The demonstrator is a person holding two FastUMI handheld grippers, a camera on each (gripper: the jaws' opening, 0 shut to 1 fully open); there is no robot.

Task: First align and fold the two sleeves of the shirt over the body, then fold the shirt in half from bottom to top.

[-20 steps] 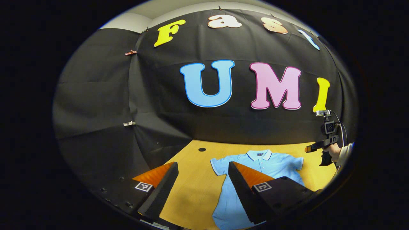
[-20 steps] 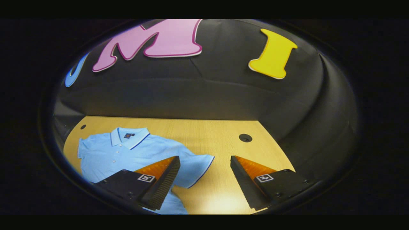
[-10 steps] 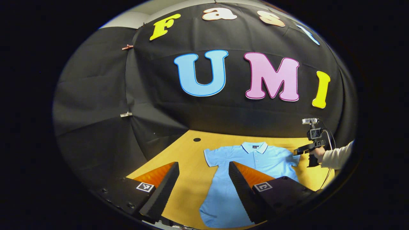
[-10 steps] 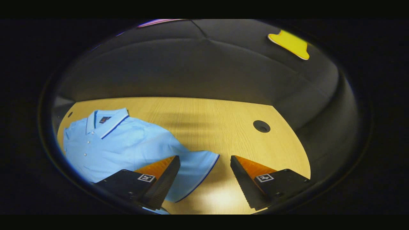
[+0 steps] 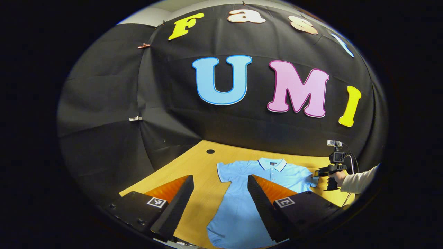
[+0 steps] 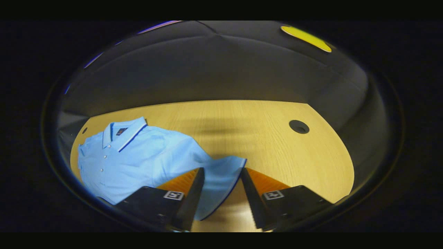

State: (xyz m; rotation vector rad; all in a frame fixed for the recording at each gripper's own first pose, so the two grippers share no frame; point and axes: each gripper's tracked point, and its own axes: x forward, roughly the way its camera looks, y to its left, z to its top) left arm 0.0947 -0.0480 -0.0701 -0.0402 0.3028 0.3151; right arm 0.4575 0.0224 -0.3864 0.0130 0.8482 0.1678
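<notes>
Right gripper (image 6: pixel 221 193), nearest in right gripper view: jaws narrowed around the sleeve (image 6: pixel 221 173) hem, cloth between the fingers. Whether both press on it, cannot tell; a gap shows by the right finger. Sleeve lies flat on the table (image 6: pixel 277 145), not lifted.

Left gripper (image 5: pixel 219 204): jaws wide apart, nothing between them, hovering above the table near the shirt (image 5: pixel 242 207) lower body, well short of the other sleeve (image 5: pixel 225 171).

Shirt lies face up and spread flat, collar (image 5: pixel 271 163) toward the far wall, hem toward the viewer. Farther off in left gripper view, the right gripper sits at the far sleeve, a hand behind it.

Judgement: sleeve fold just starting, nothing folded yet.

Risks: the pinch may catch only the top layer or the hem edge, so the sleeve slips out on lifting. Pulling with only one side held could drag the whole shirt sideways and skew it. With the left gripper lagging, the sleeves may end up misaligned.
</notes>
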